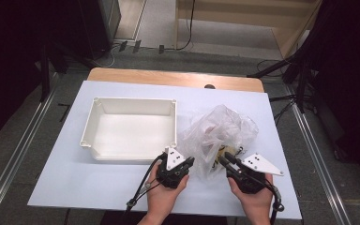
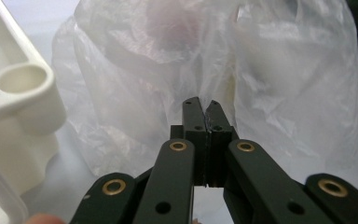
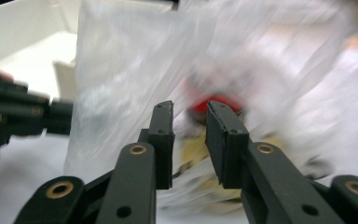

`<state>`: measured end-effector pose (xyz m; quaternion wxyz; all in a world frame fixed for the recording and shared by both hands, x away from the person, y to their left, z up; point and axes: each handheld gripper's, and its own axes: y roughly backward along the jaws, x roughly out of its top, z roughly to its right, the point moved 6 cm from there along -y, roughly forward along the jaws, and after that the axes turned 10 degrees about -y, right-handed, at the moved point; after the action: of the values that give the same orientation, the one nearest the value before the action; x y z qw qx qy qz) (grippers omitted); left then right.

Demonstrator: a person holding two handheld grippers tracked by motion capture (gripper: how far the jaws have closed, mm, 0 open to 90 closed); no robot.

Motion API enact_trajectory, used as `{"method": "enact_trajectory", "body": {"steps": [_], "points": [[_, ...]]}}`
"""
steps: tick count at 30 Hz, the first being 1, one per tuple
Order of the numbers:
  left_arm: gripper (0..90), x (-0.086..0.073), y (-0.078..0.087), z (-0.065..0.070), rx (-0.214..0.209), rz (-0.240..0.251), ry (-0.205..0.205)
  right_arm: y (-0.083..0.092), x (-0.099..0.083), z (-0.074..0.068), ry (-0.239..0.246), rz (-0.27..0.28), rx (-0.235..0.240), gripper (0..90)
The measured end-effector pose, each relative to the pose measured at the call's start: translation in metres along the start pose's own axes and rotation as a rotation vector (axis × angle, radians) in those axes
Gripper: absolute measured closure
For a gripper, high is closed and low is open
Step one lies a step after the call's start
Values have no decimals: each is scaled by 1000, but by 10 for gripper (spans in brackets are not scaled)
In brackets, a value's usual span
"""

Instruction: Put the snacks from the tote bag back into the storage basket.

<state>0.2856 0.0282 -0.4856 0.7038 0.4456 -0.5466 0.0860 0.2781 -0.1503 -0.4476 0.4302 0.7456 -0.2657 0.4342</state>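
You pinch plastic bag (image 1: 218, 133) at table's (image 1: 56, 187) 5 o'clock: left gripper (image 2: 200, 109) clamped on film, right gripper (image 3: 191, 123) jaws apart. Next, likely right takes opposite edge, spreads mouth

Even overhead light brightens the table (image 1: 65, 187), with dark surroundings left and right. The right gripper view is motion-blurred across the plastic bag (image 3: 270, 56); the left gripper view is softly focused.

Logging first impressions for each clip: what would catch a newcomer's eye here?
The crumpled clear plastic bag right of centre on the table, with something red and yellowish blurred inside. Left of it sits an empty white tray. The left gripper pinches the bag's film shut, while the right gripper sits slightly open at the bag.
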Motion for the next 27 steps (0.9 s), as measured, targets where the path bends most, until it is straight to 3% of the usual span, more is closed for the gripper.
{"method": "enact_trajectory", "body": {"steps": [5, 6, 9, 10, 11, 14, 15, 16, 17, 18, 19, 23, 24, 26, 27], "points": [[900, -4, -1, -3, 3, 5, 7, 8, 19, 10, -5, 64, -33, 611], [900, -4, 0, -3, 3, 15, 5, 8, 27, 19, -34, 93, -35, 495], [900, -4, 2, -1, 7, 27, -9, 3, 30, 25, -55, 87, -30, 429], [900, -6, 2, 2, 1, 27, -16, -6, 31, 34, -97, 70, -20, 384], [900, -6, 2, 2, 1, 27, -16, -11, 31, 35, -108, 59, -11, 380], [900, -12, 0, 2, -3, 5, -21, -24, 27, 38, -94, 17, -15, 448], [900, -15, 0, 2, -8, -7, -23, -30, 24, 39, -78, -7, -27, 513], [900, -19, -1, 1, -4, -27, -28, -43, 19, 44, -42, -56, -78, 725], [900, -21, -1, 0, 0, -37, -29, -46, 20, 47, -44, -59, -89, 782], [900, -21, -1, 0, 0, -37, -29, -46, 20, 47, -44, -59, -89, 782], [900, -25, -2, -1, 3, -58, -32, -53, 26, 59, -100, -53, -105, 879], [900, -26, -1, -2, 14, -70, -39, -65, 33, 78, -146, -64, -163, 900], [900, -27, 0, -3, 14, -78, -41, -74, 35, 94, -175, -75, -224, 900], [900, -28, 0, -3, 14, -83, -38, -78, 35, 100, -182, -86, -242, 900], [900, -29, 0, -4, 14, -86, -37, -87, 27, 119, -199, -136, -317, 900]]}}
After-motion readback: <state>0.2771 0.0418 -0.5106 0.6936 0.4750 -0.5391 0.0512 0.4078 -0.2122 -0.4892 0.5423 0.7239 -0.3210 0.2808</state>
